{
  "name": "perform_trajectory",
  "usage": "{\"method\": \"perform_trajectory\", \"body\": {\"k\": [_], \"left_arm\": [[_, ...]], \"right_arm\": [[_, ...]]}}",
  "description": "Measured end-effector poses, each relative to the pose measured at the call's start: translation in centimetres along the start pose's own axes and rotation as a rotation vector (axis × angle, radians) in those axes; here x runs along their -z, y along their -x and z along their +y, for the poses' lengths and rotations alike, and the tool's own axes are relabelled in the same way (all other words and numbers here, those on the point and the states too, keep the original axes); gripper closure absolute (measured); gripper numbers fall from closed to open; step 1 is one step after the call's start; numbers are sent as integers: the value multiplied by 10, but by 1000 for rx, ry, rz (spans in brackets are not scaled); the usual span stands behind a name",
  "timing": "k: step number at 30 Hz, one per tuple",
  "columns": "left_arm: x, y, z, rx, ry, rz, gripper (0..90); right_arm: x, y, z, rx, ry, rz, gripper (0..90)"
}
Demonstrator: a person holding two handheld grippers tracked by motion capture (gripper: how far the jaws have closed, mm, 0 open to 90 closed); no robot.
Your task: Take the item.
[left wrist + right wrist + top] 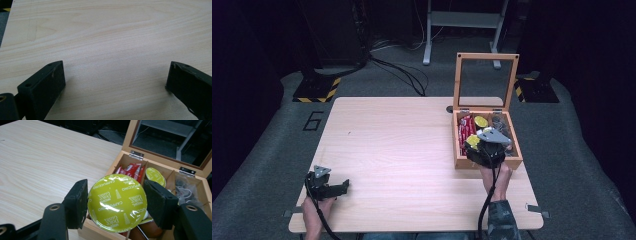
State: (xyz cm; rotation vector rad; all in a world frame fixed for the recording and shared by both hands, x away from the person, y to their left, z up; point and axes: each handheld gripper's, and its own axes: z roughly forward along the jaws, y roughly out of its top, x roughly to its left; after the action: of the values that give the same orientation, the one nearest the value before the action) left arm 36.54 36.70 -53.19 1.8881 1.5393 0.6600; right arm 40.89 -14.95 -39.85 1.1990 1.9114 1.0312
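Clamping Dolce Gusto cappuccino capsule (117, 202) in right gripper (117, 203), directly above wooden box (100, 230); left gripper (115, 80) released, resting well apart.

**Black grippers, grey plates, one patterned cuff**

Each hand carries a black two-jaw gripper. The left gripper (343, 185) and right gripper (474, 143) each bear a grey three-cornered plate and trail a black cable. The blocky jaws show screw holes. The right sleeve (501, 220) is dark camouflage.
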Motion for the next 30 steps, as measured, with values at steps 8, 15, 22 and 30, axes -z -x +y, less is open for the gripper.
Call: {"method": "perform_trajectory", "body": {"k": [8, 15, 22, 30], "left_arm": [[0, 0, 0, -2, 1, 1, 21], [0, 0, 0, -2, 1, 1, 20], [0, 0, 0, -2, 1, 1, 20], [0, 0, 0, -2, 1, 1, 20]], "right_arm": [[-6, -13, 0, 4, 1, 37, 376], [-11, -24, 0, 12, 4, 62, 376], [-16, -34, 0, 18, 0, 88, 376], [-24, -45, -2, 19, -6, 120, 376]]}}
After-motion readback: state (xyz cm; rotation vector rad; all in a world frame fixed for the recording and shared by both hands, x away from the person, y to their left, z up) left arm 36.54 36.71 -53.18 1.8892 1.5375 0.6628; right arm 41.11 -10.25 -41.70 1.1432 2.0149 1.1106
